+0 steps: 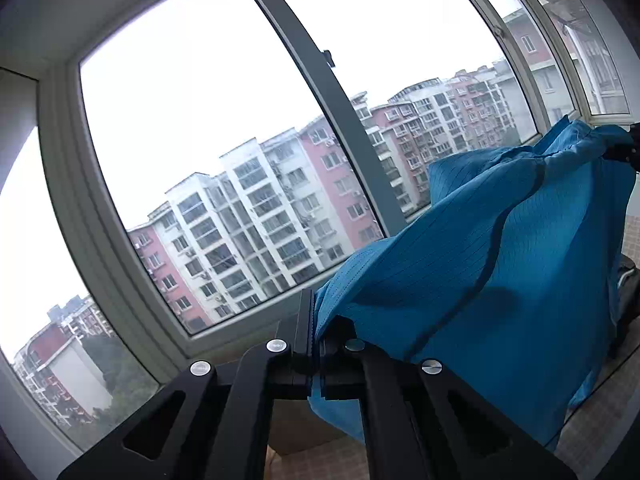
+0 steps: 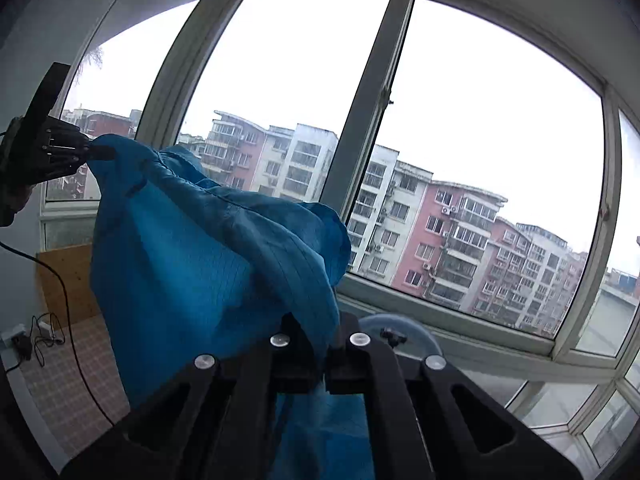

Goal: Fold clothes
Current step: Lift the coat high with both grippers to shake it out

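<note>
Two fisheye views from hand-held grippers, both facing a large window [image 1: 224,152] with pink and white apartment blocks outside under a pale sky.

In the left wrist view, the left gripper [image 1: 311,344] fills the lower centre of the frame. Its jaws are pressed together on an edge of a blue garment [image 1: 500,248], which rises from them toward the upper right of the frame, where a dark part of the other gripper shows at the right edge.

In the right wrist view, the right gripper [image 2: 323,354] sits at lower centre, its jaws likewise clamped on the cloth. The blue garment spreads from there up to the upper left of the frame, where the left gripper pinches another part of it. The cloth hangs between the two grips in loose billows, with more of it dropping below the right gripper at the bottom of the frame.

A checked surface [image 2: 72,380] lies at lower left in the right wrist view, with a black cable [image 2: 70,304] trailing over it and a wooden board [image 2: 66,280] behind.

Judged from this, the folding has barely begun: the garment is lifted in the air by two points, bunched and creased, with no fold visible. Spreading it flat and making every fold appear to be still ahead.
</note>
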### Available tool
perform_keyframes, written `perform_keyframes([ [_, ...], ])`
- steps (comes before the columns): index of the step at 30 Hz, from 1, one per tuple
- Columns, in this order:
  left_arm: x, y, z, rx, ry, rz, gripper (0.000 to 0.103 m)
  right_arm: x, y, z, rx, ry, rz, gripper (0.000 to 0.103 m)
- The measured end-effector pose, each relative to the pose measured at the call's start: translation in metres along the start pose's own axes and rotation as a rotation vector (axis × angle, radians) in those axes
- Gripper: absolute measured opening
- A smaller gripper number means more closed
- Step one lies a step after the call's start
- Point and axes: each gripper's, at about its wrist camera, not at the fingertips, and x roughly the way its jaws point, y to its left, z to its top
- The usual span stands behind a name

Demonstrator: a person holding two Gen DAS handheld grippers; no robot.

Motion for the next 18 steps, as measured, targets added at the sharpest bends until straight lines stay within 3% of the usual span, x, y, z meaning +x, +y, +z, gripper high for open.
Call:
perform_keyframes([
  [6,-0.084,0.022,0.028,-0.016,-0.112,0.123,0.001,-0.07,0.013,0.055,-0.075,-0.126,-0.076,0.001],
  [10,-0.11,0.031,0.039,-0.016,-0.154,0.167,0.002,-0.104,0.02,0.069,-0.109,-0.195,-0.12,0.002],
  [15,-0.089,0.036,0.04,0.007,-0.125,0.183,0.002,-0.096,0.019,0.072,-0.121,-0.22,-0.152,0.002],
  [18,-0.068,0.037,0.033,0.024,-0.084,0.19,0.002,-0.046,0.026,0.065,-0.12,-0.189,-0.151,0.002],
])
